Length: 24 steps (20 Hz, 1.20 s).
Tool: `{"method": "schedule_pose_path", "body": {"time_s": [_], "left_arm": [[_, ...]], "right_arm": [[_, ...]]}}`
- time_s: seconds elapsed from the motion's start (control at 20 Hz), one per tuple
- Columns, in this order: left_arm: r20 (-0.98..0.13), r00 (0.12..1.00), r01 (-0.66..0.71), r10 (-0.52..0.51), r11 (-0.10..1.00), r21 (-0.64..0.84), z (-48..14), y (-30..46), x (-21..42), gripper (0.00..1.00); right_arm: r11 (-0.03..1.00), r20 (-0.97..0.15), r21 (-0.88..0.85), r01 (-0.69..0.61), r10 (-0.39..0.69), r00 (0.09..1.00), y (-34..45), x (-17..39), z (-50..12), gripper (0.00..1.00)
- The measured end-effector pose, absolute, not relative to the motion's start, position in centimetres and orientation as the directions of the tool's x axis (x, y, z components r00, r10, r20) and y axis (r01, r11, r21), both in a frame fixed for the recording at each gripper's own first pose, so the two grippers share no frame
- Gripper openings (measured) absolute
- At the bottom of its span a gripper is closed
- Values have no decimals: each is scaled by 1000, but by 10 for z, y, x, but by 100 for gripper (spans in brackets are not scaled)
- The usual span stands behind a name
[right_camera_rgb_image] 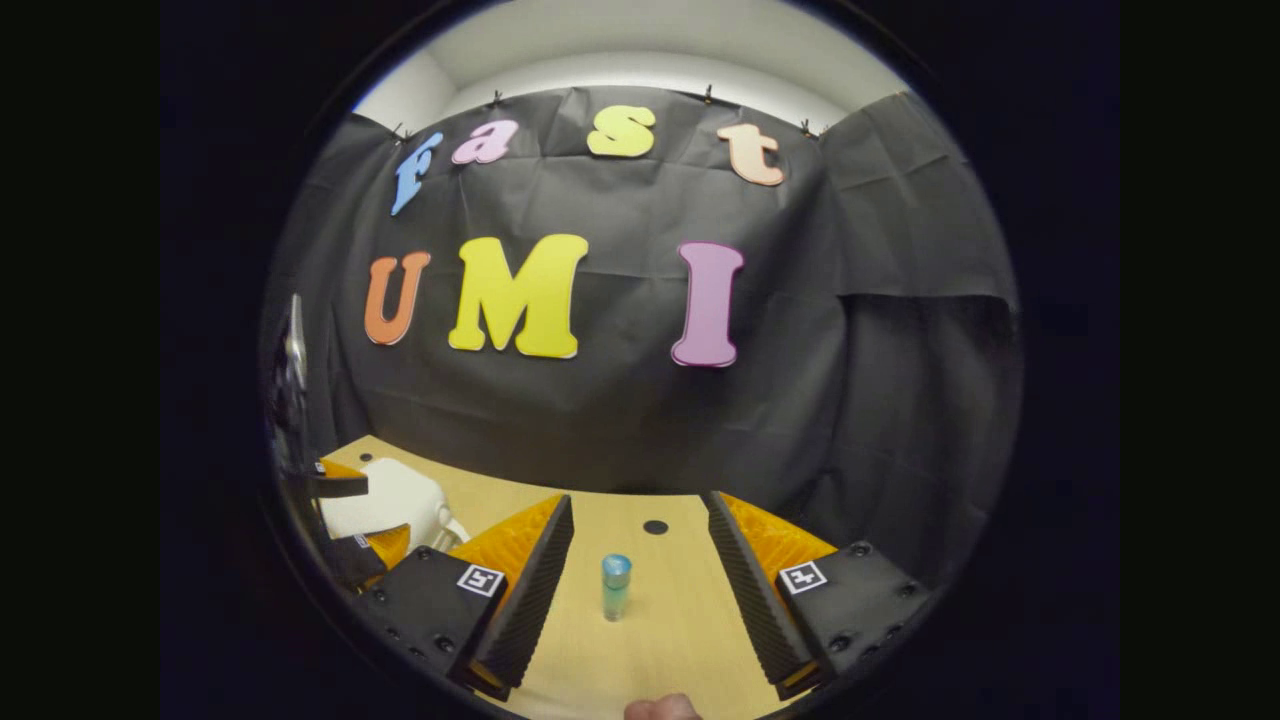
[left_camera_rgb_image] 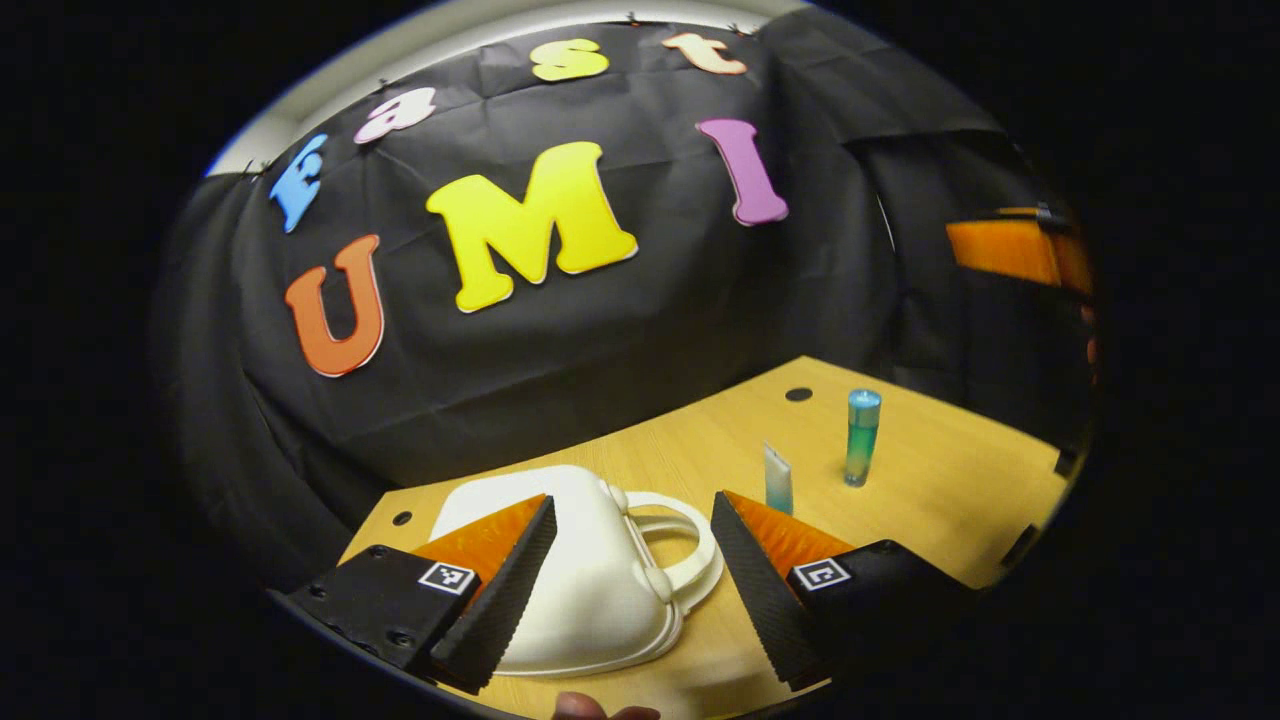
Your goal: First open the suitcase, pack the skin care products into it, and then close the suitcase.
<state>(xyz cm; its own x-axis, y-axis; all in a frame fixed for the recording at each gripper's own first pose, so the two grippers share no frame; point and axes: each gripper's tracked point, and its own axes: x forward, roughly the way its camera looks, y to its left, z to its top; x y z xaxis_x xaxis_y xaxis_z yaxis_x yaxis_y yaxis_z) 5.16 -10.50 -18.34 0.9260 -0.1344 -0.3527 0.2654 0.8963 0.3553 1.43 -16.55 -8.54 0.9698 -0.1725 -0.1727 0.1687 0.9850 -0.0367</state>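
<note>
Hovering my left gripper [left_camera_rgb_image: 632, 580] spread wide over the closed white suitcase [left_camera_rgb_image: 590, 590] at the table's [left_camera_rgb_image: 930, 490] left end, handle [left_camera_rgb_image: 680, 545] lying between the fingers, so left is nearer for opening. Right gripper [right_camera_rgb_image: 640, 590] also spread, empty, green bottle [right_camera_rgb_image: 615, 586] upright dead ahead. Small tube [left_camera_rgb_image: 778, 478] stands just beside the bottle.

The left gripper [left_camera_rgb_image: 632, 560] is hovering low with its two fingers spread wide apart, gripping nothing. The right gripper [right_camera_rgb_image: 640, 570] is likewise hanging with its fingers parted and nothing between them touching either one. In the right gripper view, the left gripper is showing at the left edge.
</note>
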Motion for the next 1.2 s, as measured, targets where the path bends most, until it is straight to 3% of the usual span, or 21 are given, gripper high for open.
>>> {"method": "schedule_pose_path", "body": {"time_s": [0.25, 0.7, 0.75, 0.9, 0.95, 1.2], "left_arm": [[-477, 873, 372, -100, 768, 521, -243, -121, 64, 99], [-551, 835, 439, 12, 589, 678, -292, -119, 102, 94], [-555, 832, 445, 18, 577, 685, -291, -121, 100, 73], [-588, 807, 460, 50, 571, 680, -307, -118, 103, 54], [-591, 805, 459, 57, 572, 680, -308, -118, 103, 42], [-580, 814, 466, 26, 566, 680, -300, -126, 105, 24]], "right_arm": [[977, -220, -17, 211, -210, 953, -202, 18, -110, 80], [951, -260, 2, 309, -298, 918, -266, 10, -132, 81], [951, -263, -2, 309, -299, 917, -267, 9, -132, 81], [949, -263, -12, 315, -307, 915, -270, 2, -133, 81], [948, -260, -13, 319, -311, 914, -271, 0, -131, 81], [947, -255, -21, 321, -316, 914, -261, -9, -127, 81]]}}
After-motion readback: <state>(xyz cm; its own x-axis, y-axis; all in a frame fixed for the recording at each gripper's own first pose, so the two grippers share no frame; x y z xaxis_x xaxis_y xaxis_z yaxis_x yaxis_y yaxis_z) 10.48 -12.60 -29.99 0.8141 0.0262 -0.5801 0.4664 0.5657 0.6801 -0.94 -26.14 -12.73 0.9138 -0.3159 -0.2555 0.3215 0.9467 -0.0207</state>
